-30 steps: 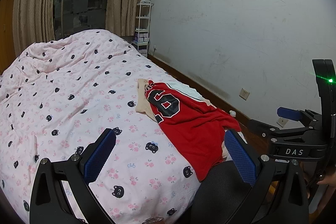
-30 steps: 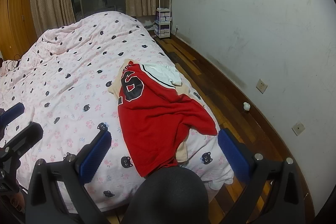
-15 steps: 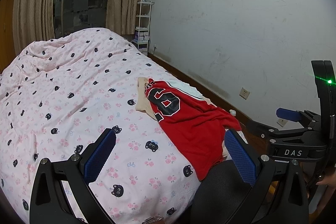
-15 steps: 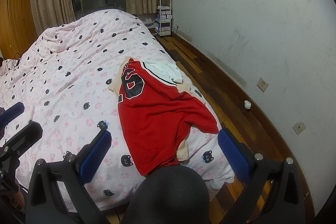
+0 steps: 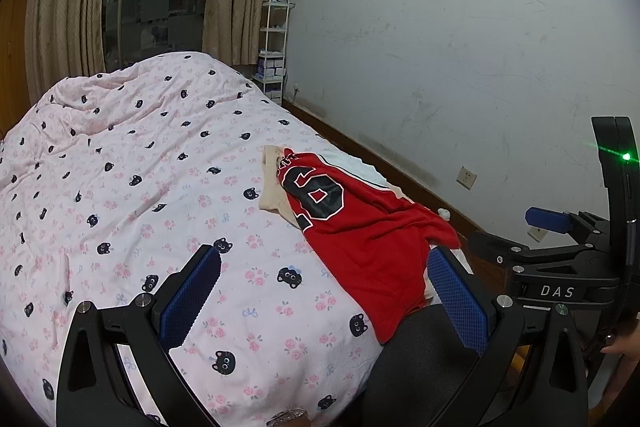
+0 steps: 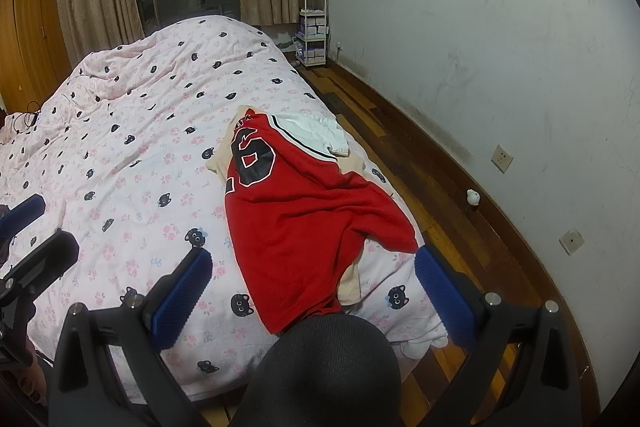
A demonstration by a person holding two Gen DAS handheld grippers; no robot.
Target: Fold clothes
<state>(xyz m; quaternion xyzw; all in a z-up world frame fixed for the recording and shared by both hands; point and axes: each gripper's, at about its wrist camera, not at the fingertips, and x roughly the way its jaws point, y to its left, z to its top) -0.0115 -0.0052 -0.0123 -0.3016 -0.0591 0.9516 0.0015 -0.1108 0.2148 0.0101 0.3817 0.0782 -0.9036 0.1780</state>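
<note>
— So, where are the clothes?

— On the bed (image 6: 132, 155), along its right-hand edge, near the foot. A red jersey (image 6: 304, 227) with a big black number (white-edged) lies crumpled on top of the pile; under it a beige garment (image 6: 218, 163) pokes out at the far left and again at the near hem, and a white garment (image 6: 316, 133) sits beside the jersey's far end, toward the wall (image 6: 500, 47).

— And the grippers?

— Both spread wide, holding nothing. The left gripper (image 5: 324, 301) hangs above the near part of the pink cat-print duvet (image 5: 140, 187), its blue pads (image 5: 192, 299) well apart, with the jersey's hem just inside its right finger. The right gripper (image 6: 312, 297) is over the foot corner of the bed, its fingers straddling the jersey's lower end without touching it.

— Anything else close by?

— A black rounded chair back (image 6: 324, 367) right below the right gripper, against the foot of the bed. In the left wrist view the right gripper's body shows at the right edge (green light on).
</note>
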